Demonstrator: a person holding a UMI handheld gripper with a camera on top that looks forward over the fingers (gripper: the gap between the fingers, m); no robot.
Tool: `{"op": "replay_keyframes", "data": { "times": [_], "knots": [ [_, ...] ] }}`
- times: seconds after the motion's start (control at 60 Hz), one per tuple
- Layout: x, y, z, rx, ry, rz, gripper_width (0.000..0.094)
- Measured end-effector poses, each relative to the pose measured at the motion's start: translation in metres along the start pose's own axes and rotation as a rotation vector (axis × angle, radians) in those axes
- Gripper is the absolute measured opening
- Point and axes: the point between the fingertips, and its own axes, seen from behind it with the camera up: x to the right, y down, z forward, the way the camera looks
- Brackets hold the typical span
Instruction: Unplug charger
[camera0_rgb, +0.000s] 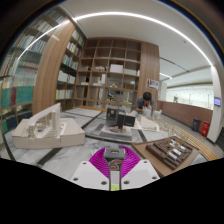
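Observation:
My gripper (112, 156) is raised above a table, with its magenta pads (98, 160) drawn close together. A small grey block, the charger (112, 151), sits pinched between the fingertips, with a brownish part of it showing lower between the pads. No socket or cable shows. The charger is held in the air, apart from the things on the table.
A white architectural model (45, 128) stands on the table to the left, a dark model (120, 120) straight ahead, and a brown wooden model (176, 150) to the right. Bookshelves (105, 72) line the back and left walls. A person (147, 101) is far back.

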Motion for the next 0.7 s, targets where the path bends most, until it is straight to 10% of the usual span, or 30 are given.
{"op": "replay_keyframes", "data": {
  "times": [0.217,0.617,0.7],
  "knots": [
    [0.070,0.164,-0.009,-0.371,0.089,0.033,0.0130],
    [0.103,0.224,0.008,-0.470,0.104,0.071,0.0289],
    [0.105,0.223,0.009,-0.469,0.100,0.085,0.0555]
  ]
}}
